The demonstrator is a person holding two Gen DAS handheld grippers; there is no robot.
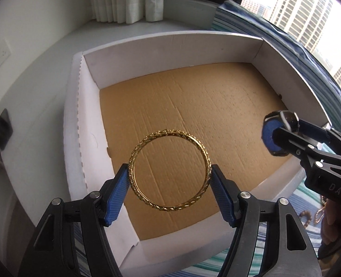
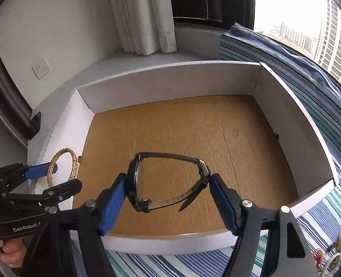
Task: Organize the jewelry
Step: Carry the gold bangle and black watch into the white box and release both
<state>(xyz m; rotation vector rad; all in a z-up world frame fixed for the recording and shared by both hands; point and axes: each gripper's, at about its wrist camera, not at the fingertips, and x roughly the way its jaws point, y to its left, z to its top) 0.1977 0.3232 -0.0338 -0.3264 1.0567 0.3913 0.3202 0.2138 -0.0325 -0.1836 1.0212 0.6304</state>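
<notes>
A gold bangle (image 1: 169, 170) is clamped across its width between the blue pads of the left gripper (image 1: 169, 180), held in the air over the near left part of a white box (image 1: 170, 43) with a brown cardboard floor. The right gripper (image 2: 168, 189) is clamped on a dark wristwatch (image 2: 168, 180), one pad on the case, the other on the buckled strap, above the box's near edge. The left wrist view shows the bangle's full ring and chased pattern; the right wrist view shows it only at an angle, at the far left edge. The watch's looped strap is clear only in the right wrist view. Loose jewelry (image 2: 327, 254) lies on the striped bedspread (image 2: 193, 263) right of the box. A hand (image 2: 11, 254) grips the left tool's handle.
</notes>
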